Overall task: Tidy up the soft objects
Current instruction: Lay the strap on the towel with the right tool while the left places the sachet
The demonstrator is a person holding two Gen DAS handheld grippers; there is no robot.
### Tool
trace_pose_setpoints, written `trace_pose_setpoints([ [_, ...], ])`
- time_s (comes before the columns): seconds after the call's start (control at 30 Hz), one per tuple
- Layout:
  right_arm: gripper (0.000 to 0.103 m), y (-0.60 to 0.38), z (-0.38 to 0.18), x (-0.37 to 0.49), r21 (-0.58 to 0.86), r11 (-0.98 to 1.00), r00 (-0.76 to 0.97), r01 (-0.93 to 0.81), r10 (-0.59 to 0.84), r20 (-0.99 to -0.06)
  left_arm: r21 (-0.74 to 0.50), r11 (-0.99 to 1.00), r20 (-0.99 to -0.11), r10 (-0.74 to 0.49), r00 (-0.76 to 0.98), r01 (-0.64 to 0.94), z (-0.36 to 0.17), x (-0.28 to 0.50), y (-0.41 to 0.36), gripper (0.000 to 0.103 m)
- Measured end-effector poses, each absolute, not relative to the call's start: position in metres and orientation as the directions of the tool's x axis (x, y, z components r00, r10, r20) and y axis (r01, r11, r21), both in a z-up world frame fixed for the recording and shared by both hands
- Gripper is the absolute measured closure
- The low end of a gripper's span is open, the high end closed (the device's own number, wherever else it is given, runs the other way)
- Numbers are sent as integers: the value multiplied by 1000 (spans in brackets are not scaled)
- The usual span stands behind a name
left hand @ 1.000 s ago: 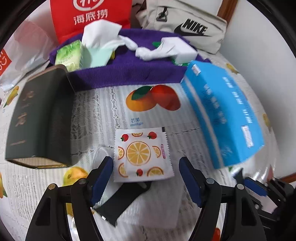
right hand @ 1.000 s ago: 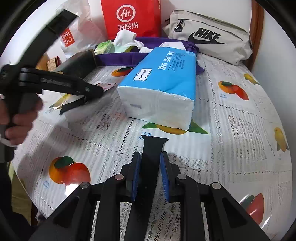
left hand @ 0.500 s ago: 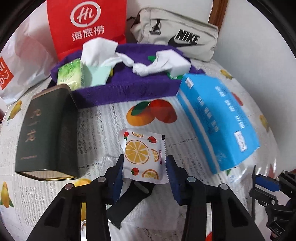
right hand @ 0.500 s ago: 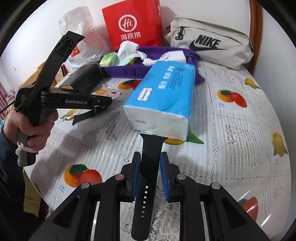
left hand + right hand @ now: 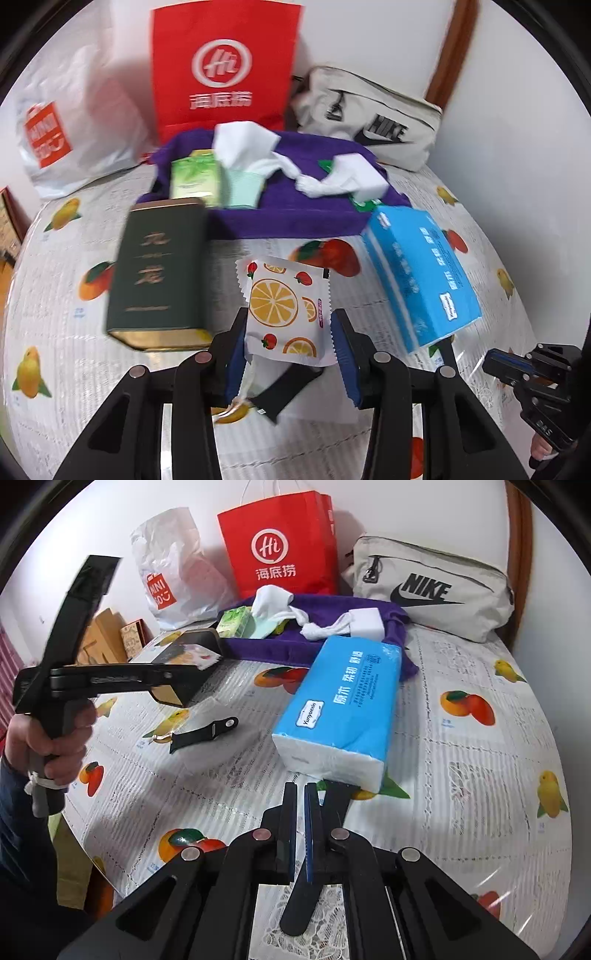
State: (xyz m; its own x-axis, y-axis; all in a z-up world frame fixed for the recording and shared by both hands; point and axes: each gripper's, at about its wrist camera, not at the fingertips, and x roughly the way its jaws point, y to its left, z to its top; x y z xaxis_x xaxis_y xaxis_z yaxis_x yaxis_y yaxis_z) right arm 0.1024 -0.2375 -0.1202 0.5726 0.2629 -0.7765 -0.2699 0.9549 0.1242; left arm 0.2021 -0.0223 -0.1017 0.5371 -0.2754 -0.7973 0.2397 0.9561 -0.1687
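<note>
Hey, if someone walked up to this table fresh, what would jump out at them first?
Probably the fruit-print packet pinched in the left gripper, lifted off the table. Then the blue tissue pack lying mid-table, in front of the purple cloth with loose tissues on it, and the red bag standing against the back wall. The right gripper looks shut, with a black strap lying beside it.

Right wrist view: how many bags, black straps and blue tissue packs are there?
Bags: 3 (red paper bag, white plastic bag, grey Nike bag)
Black straps: 2 (loose strap, strap by the right gripper, right gripper)
Blue tissue packs: 1 (blue tissue pack)
Total: 6
</note>
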Motion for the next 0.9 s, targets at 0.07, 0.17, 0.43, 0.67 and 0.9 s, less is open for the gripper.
trace_pose_setpoints([
  [0.07,99,-236,-124,107,106,957,567,-271,247,-786,-173,958,-796,-272,541,227,-100,201,-12,62],
  [0.17,97,-237,-133,112,100,958,531,-268,234,-814,-180,963,-796,-263,545,201,-100,196,3,62],
  [0.43,79,-243,-176,119,99,975,447,-198,180,-876,-218,963,-804,-269,530,158,-110,184,26,62],
  [0.67,82,-228,-181,120,23,980,522,-198,125,-844,-234,964,-804,-266,532,127,-115,178,39,62],
  [0.9,75,-235,-177,114,34,986,488,-166,112,-866,-255,959,-797,-280,535,123,-118,175,47,62],
])
